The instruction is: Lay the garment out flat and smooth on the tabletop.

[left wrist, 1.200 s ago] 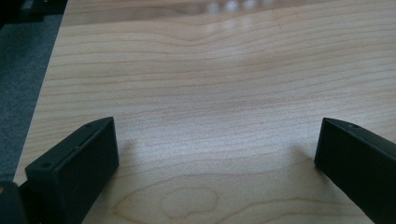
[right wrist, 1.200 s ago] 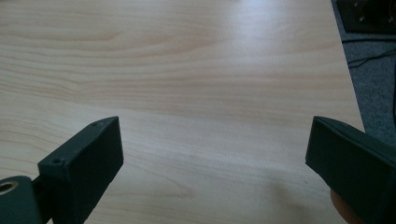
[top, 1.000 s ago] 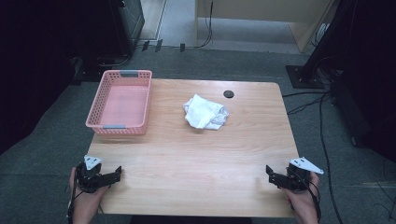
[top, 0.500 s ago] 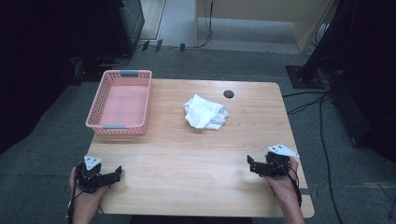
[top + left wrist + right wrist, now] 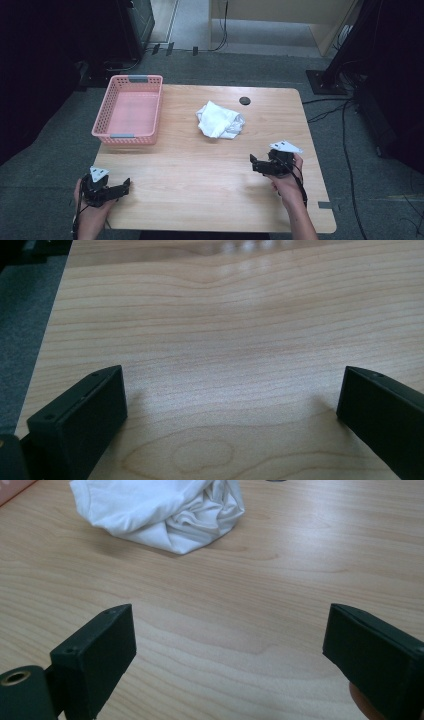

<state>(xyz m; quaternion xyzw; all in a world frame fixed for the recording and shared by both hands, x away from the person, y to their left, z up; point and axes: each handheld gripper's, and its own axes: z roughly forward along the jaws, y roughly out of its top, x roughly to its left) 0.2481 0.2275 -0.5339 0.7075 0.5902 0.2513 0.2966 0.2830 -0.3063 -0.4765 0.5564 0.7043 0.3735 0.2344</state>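
The wooden table (image 5: 210,195) is a pale, smooth-grained slab with rounded corners, and most of its near half lies bare, leaving wide room between the two grippers. At its far left corner sits a pink plastic basket (image 5: 111,131), rectangular with perforated walls, its long side running along the table's left edge. Near the middle, toward the far edge, lies a crumpled white cloth (image 5: 218,120), soft and folded into a loose mound, well apart from the basket. A small dark round grommet (image 5: 244,100) sits just beyond it. The right gripper (image 5: 254,164) hovers over the right part of the table, jaws spread wide and holding nothing; the cloth lies ahead of them and slightly left, not between them. The left gripper (image 5: 126,185) rests at the near left edge, jaws likewise wide apart over bare wood.
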